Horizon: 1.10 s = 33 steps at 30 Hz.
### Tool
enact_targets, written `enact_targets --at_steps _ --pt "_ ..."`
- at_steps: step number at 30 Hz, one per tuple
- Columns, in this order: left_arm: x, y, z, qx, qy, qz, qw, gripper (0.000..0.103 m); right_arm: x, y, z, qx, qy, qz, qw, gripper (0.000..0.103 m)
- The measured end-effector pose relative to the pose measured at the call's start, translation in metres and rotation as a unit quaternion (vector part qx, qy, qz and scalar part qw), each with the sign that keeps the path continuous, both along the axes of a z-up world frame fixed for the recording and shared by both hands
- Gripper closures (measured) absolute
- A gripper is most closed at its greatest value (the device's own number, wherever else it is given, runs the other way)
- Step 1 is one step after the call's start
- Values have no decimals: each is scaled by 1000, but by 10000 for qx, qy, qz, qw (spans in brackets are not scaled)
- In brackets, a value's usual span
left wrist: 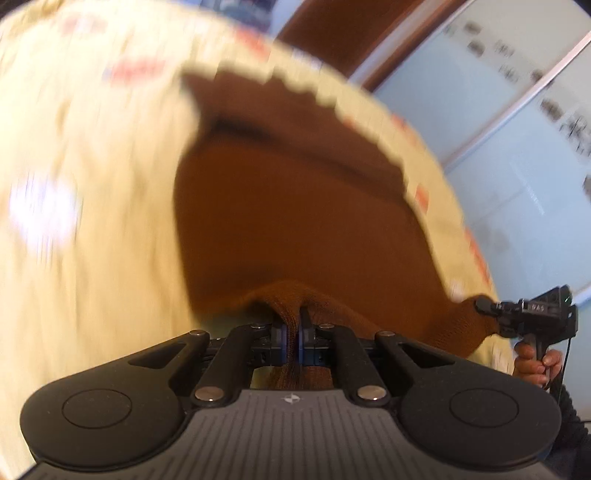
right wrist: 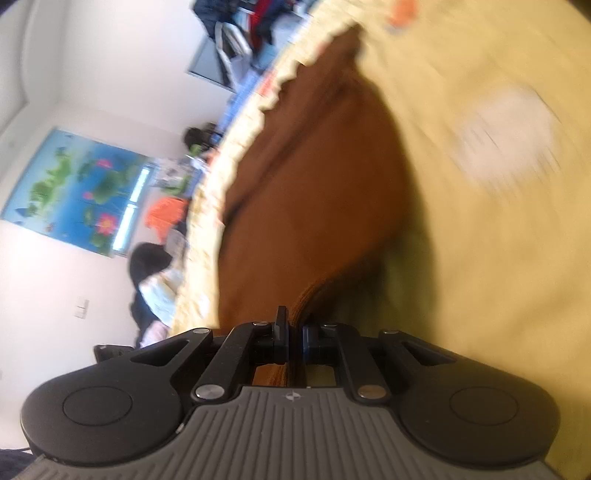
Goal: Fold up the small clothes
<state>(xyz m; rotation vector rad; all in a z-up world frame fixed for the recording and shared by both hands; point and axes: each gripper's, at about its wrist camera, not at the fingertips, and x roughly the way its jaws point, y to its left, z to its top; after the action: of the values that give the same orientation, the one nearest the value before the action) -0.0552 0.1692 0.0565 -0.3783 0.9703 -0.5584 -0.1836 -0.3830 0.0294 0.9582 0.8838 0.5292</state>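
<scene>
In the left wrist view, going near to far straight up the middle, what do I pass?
Left tool, shut on a pinched edge of the brown knit → the knit spread beyond it → scalloped edge of the yellow cover → brown door, blurred.

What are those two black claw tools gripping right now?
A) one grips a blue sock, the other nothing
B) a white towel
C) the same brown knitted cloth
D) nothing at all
C: the left gripper and the right gripper are each shut on an edge of the brown cloth, which spreads over the yellow cover.
</scene>
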Motion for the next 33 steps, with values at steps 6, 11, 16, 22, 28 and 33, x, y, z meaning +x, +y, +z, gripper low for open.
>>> enact_targets --at_steps 6,11,16,22,28,33 --pt "109 -20 39 -143 -768 215 9967 98 121 -4 27 173 -646 -170 9976 89" --pt "222 -42 36 122 -1119 1091 9876 92 253 -13 23 473 -492 -787 9946 84" --pt "258 -22 3 -361 12 1887 9814 67 312 -10 -2 -88 306 -1696 9850 3" --pt "184 28 -6 -476 -440 2535 9652 6 256 -7 5 -959 -333 -1349 9856 2" --pt "170 14 -41 -352 176 2003 9789 6 204 -11 -7 -2030 -74 -1164 9722 2" --pt "170 -10 -47 -318 219 1517 9877 6 198 20 -8 -2229 -219 -651 9724 0"
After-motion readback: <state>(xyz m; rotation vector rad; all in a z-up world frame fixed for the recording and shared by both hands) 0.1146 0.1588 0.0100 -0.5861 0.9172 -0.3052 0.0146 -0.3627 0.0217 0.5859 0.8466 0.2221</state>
